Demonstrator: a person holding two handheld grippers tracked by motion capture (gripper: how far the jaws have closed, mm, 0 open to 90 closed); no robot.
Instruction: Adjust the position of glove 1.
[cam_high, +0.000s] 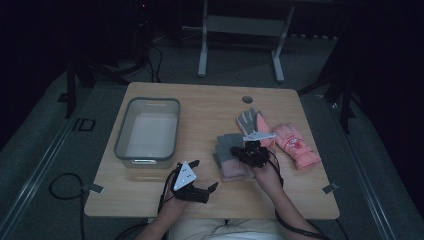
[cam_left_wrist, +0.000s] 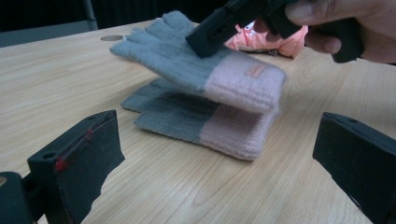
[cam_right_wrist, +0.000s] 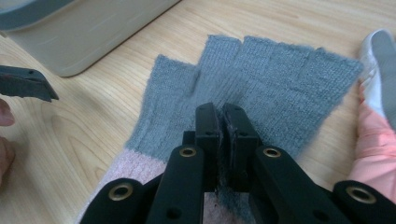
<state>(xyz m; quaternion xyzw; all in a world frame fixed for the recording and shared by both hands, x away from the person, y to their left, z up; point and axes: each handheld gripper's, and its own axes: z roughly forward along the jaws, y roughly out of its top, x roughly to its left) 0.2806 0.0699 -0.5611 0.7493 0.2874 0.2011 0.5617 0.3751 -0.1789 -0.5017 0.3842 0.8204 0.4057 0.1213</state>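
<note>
Two matching knit gloves, grey with pink cuffs, are right of the table's middle. One glove (cam_left_wrist: 187, 126) lies flat on the wood. The other glove (cam_left_wrist: 196, 65) hangs just above it, pinched in its grey part by my right gripper (cam_right_wrist: 222, 135), which is shut on it; the same gripper (cam_high: 248, 150) sits over the pair in the high view. My left gripper (cam_high: 203, 175) rests near the front edge, open, jaws wide apart and pointing at the gloves with nothing between them; its own view shows that gripper (cam_left_wrist: 219, 140) a short way from the flat glove.
A grey plastic bin (cam_high: 147, 132) stands at the table's left. A pink padded glove (cam_high: 296, 145) and a grey-and-pink padded one (cam_high: 251, 121) lie right of and behind the knit pair. A round cable hole (cam_high: 247, 99) is near the far edge.
</note>
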